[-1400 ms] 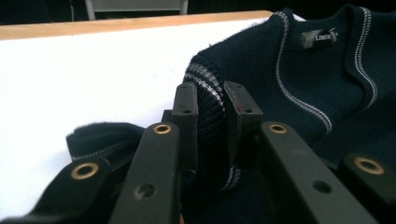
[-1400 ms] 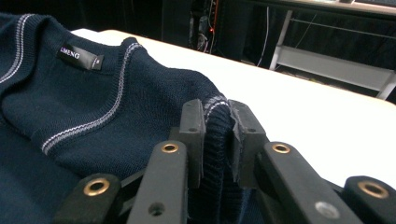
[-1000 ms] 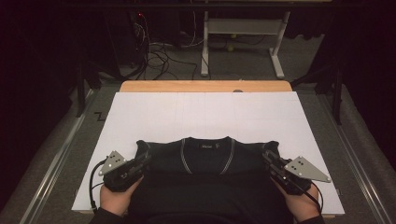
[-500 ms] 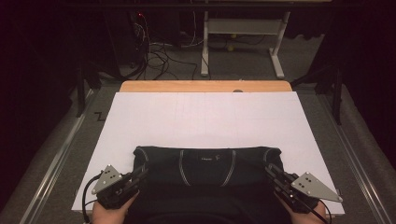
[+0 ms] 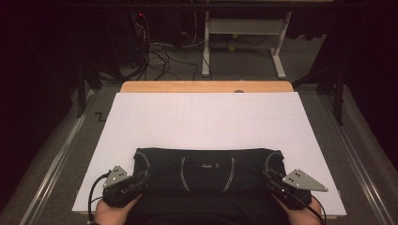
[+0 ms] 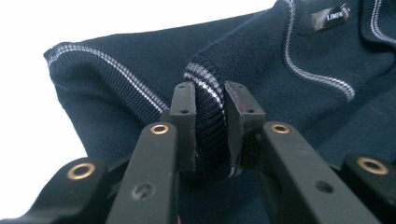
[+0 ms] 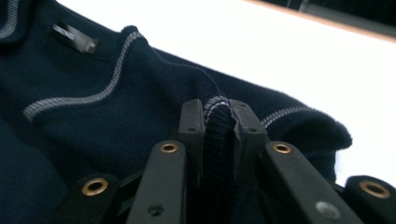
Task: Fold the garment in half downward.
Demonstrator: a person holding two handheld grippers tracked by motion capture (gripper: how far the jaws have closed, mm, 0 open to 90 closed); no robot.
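The sweater has slid nearer the bench's front edge, lying sideways, with the left gripper and right gripper each pinching one end.

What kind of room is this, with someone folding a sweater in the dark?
Probably a lab or recording workshop, not a home: the dark sweater lies on a white sheet over a table, loose cables trail across the floor behind, and a bare metal desk frame stands there.
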